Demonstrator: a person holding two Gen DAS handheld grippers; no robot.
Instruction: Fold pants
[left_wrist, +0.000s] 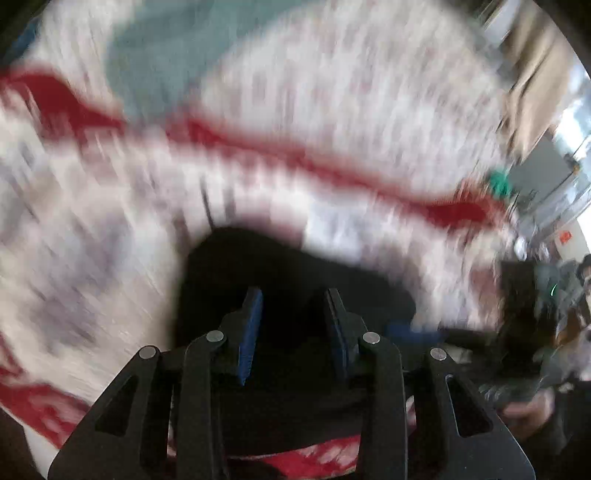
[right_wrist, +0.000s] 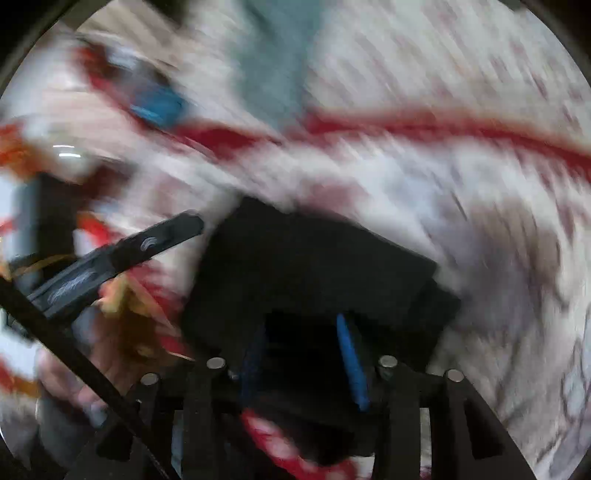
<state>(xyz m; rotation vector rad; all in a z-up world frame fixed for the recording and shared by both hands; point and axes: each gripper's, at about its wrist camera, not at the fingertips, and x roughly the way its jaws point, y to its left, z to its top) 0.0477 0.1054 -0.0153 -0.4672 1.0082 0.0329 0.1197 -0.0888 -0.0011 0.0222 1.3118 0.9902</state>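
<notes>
Left gripper parted over black pants (blurred edges).

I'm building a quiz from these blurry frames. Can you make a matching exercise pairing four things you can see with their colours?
Things:
1. pants
2. gripper pads
3. stripe on the bedding
4. patch at top of the bedding

Colours:
A. red
B. grey-teal
C. black
D. blue

Pairs: 1-C, 2-D, 3-A, 4-B
</notes>
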